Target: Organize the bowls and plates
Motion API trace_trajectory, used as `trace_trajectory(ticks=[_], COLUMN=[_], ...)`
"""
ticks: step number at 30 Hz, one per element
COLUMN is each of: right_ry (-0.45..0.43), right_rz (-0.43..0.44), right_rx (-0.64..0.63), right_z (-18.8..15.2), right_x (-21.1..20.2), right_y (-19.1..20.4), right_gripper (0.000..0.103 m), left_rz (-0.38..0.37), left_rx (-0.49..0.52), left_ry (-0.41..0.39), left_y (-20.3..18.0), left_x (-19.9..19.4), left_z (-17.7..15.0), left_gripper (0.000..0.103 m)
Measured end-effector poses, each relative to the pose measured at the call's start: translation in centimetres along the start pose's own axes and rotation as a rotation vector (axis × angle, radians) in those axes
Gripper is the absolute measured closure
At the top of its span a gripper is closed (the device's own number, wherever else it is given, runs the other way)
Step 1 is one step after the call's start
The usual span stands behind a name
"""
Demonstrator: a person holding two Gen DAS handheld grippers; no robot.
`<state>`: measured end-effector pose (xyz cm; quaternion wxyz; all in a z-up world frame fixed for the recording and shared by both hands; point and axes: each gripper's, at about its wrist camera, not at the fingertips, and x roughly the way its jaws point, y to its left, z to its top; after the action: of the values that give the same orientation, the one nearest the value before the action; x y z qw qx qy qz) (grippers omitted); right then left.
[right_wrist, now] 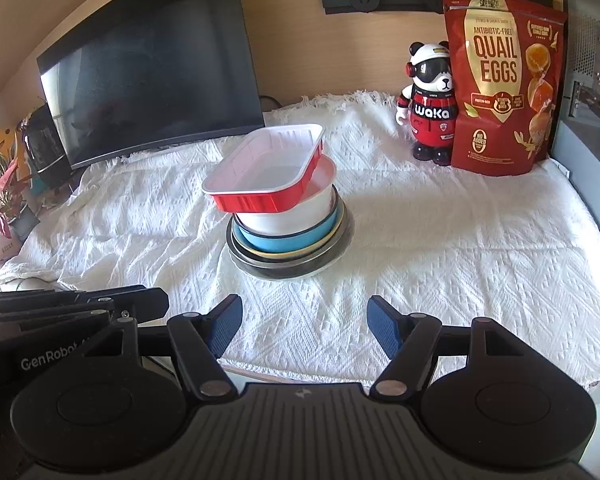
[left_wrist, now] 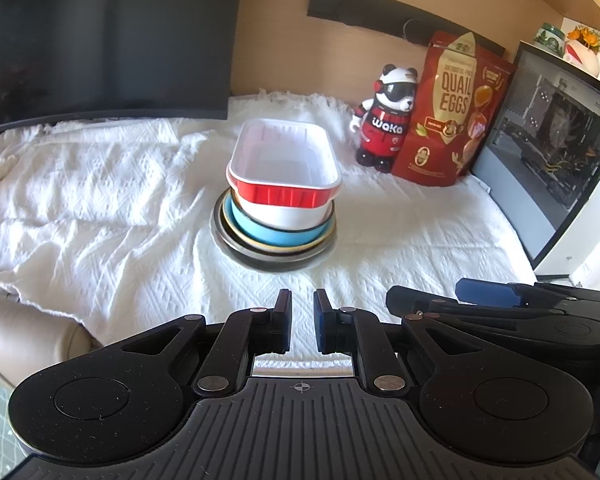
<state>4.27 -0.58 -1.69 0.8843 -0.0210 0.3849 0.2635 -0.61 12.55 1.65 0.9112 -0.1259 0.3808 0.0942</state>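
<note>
Your left gripper [left_wrist: 302, 322] hangs over the near edge of the table [right_wrist: 460, 240], jaws drawn together with nothing between them. Your right gripper [right_wrist: 305, 330] sits just beside it, also over the near edge, jaws spread and empty.

The stack [right_wrist: 288, 220] stands mid-table on the white cloth [left_wrist: 100, 200], well apart from both grippers. At the bottom lies a dark plate [right_wrist: 284, 272], with a yellow-rimmed plate [right_wrist: 260, 254] nested in it. On those rests a blue bowl [right_wrist: 284, 242], and a white bowl [right_wrist: 292, 216] sits inside that. A red tray [right_wrist: 266, 168] with a white inside crowns the pile; in the right wrist view it lies tilted, overhanging the white bowl toward the left.

Along the far edge you have a dark monitor [right_wrist: 152, 68] on the left. Toward the far right corner a panda figure [right_wrist: 432, 104] stands just beside a red bag [right_wrist: 500, 80] marked quail eggs. A dark-framed case [left_wrist: 548, 140] lines the right edge.
</note>
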Motion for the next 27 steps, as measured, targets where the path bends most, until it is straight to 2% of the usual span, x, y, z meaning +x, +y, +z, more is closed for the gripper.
trace_trajectory(ticks=[27], right_ry=[0.024], right_rz=[0.003], right_rx=[0.002], right_z=[0.17], right_x=[0.74], right_y=[-0.11], right_gripper=[0.033], left_rz=[-0.001], left_rx=[-0.006], left_ry=[0.01], left_y=[0.15], left_x=[0.47], left_z=[0.03], left_gripper=[0.09])
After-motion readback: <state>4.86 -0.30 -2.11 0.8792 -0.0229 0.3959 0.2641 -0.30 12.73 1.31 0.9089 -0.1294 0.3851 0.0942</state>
